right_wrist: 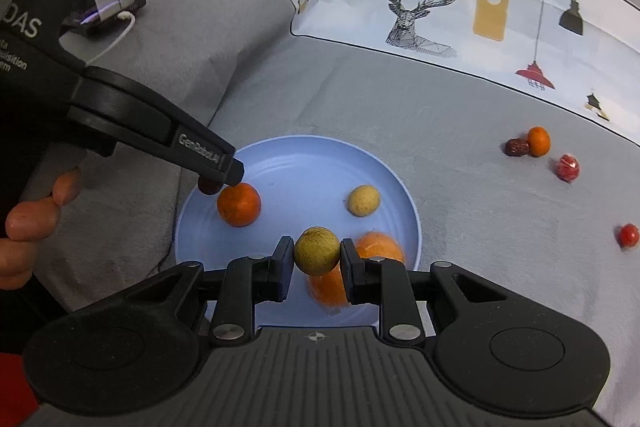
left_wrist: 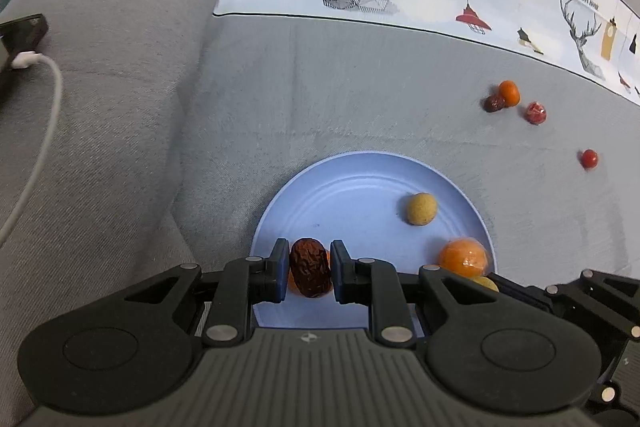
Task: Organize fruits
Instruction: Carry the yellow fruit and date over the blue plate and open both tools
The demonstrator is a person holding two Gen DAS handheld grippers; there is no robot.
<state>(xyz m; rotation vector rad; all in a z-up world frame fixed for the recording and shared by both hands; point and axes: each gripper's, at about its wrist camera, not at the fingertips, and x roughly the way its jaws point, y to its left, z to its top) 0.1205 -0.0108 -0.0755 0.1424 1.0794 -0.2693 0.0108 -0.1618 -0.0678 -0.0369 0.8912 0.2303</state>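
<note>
A light blue plate [left_wrist: 360, 171] [right_wrist: 304, 155] lies on a grey sofa seat. My left gripper [left_wrist: 310, 273] is shut on a wrinkled dark red date [left_wrist: 310, 273] over the plate's near left part; in the right wrist view the same gripper [right_wrist: 214, 183] hangs beside an orange [right_wrist: 239, 205]. My right gripper [right_wrist: 316, 253] is shut on a yellow-green round fruit [right_wrist: 317, 251] above a wrapped orange [right_wrist: 376, 247]. A pale yellow fruit [left_wrist: 420, 209] [right_wrist: 363, 201] rests on the plate with the wrapped orange [left_wrist: 464, 257].
On the seat to the right lie a small orange [left_wrist: 509, 93] [right_wrist: 538, 141] touching a date [left_wrist: 494, 103] [right_wrist: 516, 147], a wrapped red fruit [left_wrist: 536, 113] [right_wrist: 567, 167] and a red ball-like fruit [left_wrist: 589, 158] [right_wrist: 627, 235]. A phone [right_wrist: 108, 13] with a white cable lies on the armrest. A hand [right_wrist: 32, 223] holds the left gripper.
</note>
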